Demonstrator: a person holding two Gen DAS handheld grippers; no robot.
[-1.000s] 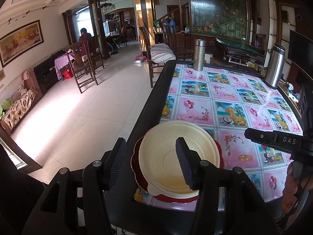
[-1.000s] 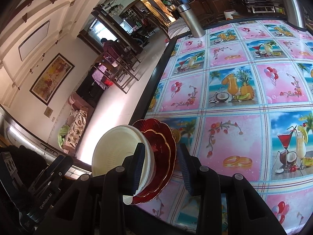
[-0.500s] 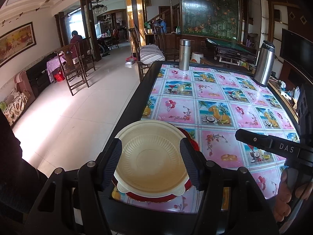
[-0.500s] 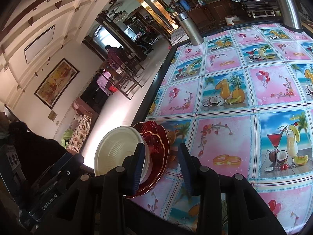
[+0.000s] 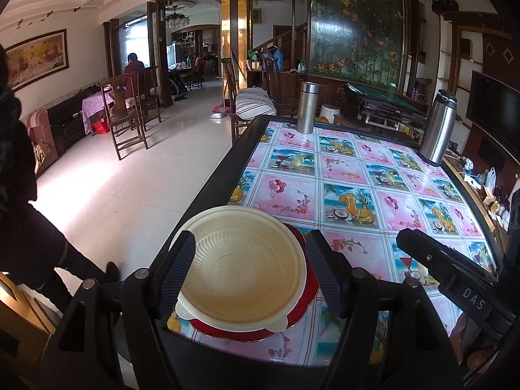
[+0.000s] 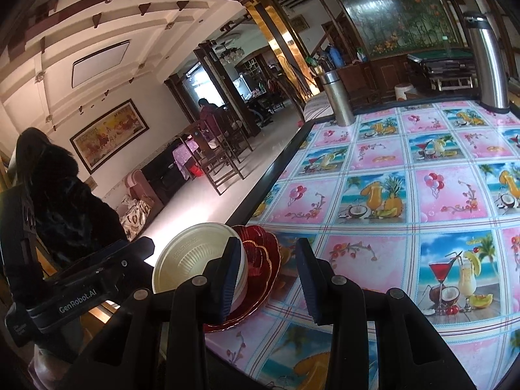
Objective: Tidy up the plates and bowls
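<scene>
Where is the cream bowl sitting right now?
The cream bowl sits on the red plates at the near left corner of the table, low and centre in the left wrist view, between the left claw's open fingers.

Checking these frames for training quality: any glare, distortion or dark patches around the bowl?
Left wrist view: sharp, the cream bowl evenly lit; window glare washes out the floor; fisheye bends the table edge. Right wrist view: tilted, strongly curved; the tablecloth shines; the lower left is dark.

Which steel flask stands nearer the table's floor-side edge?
The shorter steel flask, at the far corner by the striped cushion; the taller steel flask stands at the opposite corner.
</scene>
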